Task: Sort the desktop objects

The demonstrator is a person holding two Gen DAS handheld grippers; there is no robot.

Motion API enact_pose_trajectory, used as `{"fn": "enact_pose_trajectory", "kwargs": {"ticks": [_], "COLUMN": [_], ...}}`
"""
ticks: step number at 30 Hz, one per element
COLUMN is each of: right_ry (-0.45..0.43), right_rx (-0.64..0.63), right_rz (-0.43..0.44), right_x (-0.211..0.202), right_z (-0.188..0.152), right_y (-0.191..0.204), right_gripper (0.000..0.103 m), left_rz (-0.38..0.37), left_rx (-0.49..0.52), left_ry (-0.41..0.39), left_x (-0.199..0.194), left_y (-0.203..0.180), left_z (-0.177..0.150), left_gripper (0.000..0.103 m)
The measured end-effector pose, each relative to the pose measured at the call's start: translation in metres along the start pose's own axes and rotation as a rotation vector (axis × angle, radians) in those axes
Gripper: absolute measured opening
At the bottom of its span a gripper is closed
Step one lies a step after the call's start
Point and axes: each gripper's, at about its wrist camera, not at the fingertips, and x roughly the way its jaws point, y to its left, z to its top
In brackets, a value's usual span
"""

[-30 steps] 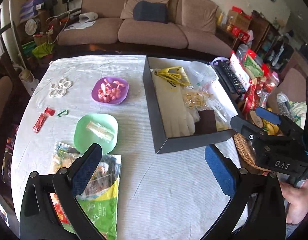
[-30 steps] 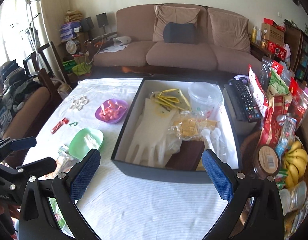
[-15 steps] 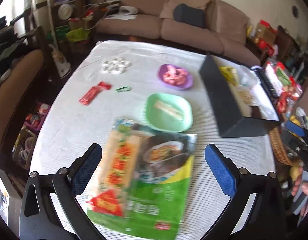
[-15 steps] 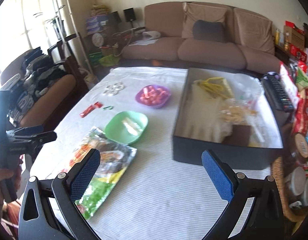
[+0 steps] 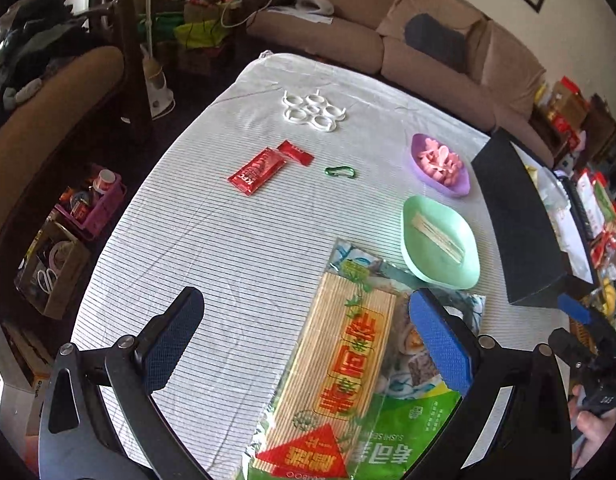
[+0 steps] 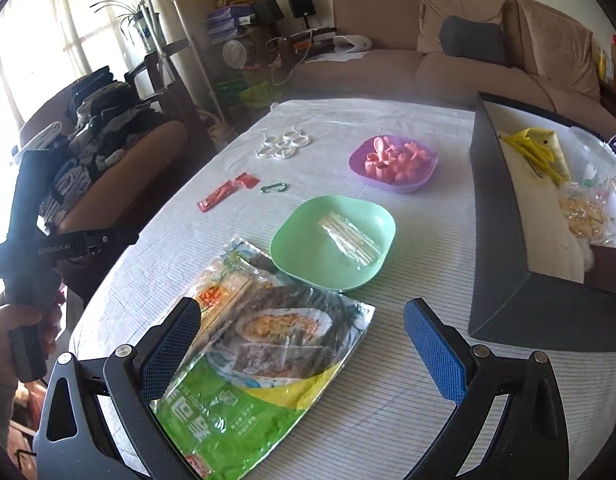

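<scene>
A sushi set bag with a bamboo mat lies at the near table edge. Behind it stand a green plate with wrapped sticks and a purple bowl of pink pieces. Red sauce packets, a green carabiner and white rings lie further left. My left gripper is open, hovering above the bag's left edge. My right gripper is open above the bag.
A black box on the right holds white gloves, yellow items and bags. Snack packs and a remote lie beyond it. A sofa stands behind the table, chairs and clutter to the left.
Both grippers have swung left, away from the black box, toward the sushi bag and the table's left side. Both stay open and empty.
</scene>
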Motion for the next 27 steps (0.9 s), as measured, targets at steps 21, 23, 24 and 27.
{"fn": "enact_pose_trajectory", "kwargs": {"ticks": [21, 23, 24, 27], "right_ry": [-0.013, 0.019, 0.041, 0.126], "right_rx": [-0.093, -0.115, -0.127, -0.173], "right_rz": [0.044, 0.046, 0.045, 0.007], "right_x": [0.116, 0.145, 0.159, 0.207], "right_z": [0.080, 0.095, 0.102, 0.117], "right_y": [0.020, 0.032, 0.038, 0.054], "right_gripper": [0.101, 0.099, 0.093, 0.083], "left_rz": [0.061, 0.065, 0.068, 0.050], "left_rx": [-0.092, -0.125, -0.140, -0.161], "left_ry": [-0.030, -0.028, -0.033, -0.041], "left_x": [0.094, 0.098, 0.098, 0.098], "left_y": [0.071, 0.085, 0.091, 0.107], "left_z": [0.070, 0.075, 0.076, 0.077], "left_gripper": [0.102, 0.102, 0.102, 0.102]}}
